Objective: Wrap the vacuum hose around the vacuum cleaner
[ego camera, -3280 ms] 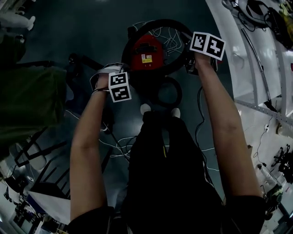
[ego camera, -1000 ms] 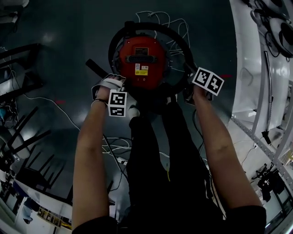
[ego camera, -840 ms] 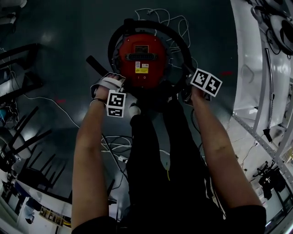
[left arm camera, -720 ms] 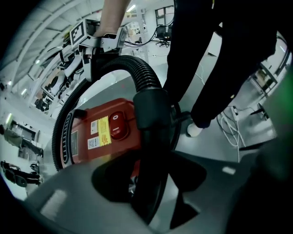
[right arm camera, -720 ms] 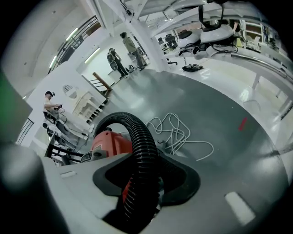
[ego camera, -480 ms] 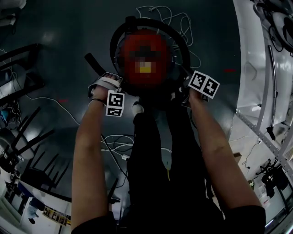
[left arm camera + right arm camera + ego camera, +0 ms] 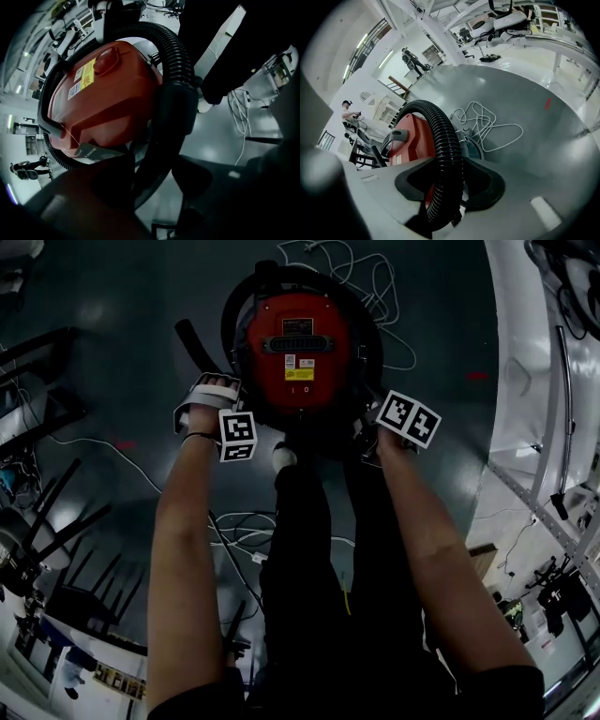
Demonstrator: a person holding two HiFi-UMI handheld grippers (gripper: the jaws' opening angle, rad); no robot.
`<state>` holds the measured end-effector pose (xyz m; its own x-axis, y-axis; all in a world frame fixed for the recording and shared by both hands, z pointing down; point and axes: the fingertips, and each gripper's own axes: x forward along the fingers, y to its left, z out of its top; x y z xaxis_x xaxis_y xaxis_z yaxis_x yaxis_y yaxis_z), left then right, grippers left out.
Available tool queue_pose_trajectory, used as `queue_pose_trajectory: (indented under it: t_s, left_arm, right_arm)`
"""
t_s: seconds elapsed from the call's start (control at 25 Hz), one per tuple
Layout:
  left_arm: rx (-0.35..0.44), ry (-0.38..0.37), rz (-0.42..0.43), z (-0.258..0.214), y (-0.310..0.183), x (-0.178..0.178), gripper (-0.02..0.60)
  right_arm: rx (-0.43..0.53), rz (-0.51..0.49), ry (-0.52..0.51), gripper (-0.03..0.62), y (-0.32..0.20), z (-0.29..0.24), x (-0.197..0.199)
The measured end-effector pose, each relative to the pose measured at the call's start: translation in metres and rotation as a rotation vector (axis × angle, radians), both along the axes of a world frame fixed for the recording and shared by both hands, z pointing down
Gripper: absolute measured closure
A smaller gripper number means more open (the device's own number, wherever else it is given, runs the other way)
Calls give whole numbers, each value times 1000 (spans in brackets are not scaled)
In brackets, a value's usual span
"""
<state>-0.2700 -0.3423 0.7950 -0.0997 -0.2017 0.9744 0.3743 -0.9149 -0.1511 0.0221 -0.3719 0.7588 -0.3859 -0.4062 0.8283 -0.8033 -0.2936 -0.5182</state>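
The red vacuum cleaner stands on the grey floor with its ribbed black hose looped round it. My left gripper points down at the vacuum's left side. The hose's smooth rigid end runs between its jaws; they have just been opening, with a gap showing on the right jaw's side. My right gripper is at the vacuum's near right, shut on the ribbed hose.
A loose white cable lies on the floor beyond the vacuum. The person's legs and a light shoe are just in front of it, with more cables by the feet. White frames line the right, dark stands the left.
Both grippers have sunk beside the vacuum. The right one has come in toward the vacuum's near right edge with the hose, and the loop lies closer round the body.
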Motion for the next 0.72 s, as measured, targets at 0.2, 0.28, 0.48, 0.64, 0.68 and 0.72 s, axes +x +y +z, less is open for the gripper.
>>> queue_pose_trajectory:
  t_s: [0.2,0.28,0.48,0.64,0.68,0.72]
  left_arm:
    - [-54,34,-48,4,6,-5,328]
    - [-77,34,-72,8,13,-9,325]
    - [-132,56,-157,17,21,-9,294]
    - [-171,59,-203,25,25,-12,277]
    - [-177,62,-218,25,26,-12,273]
    - [-182,64,-233,26,28,-12,272]
  right_arm:
    - [-25,35,14,416,0,4,-2]
    - [-33,39,36,416,0,5,-3]
    - [-38,77,83,414,1,8,0]
    - [-79,103,83,414,-1,13,-1]
    - [-88,109,84,414,-1,13,-1]
    - [-94,118,85,414,-2,14,-1]
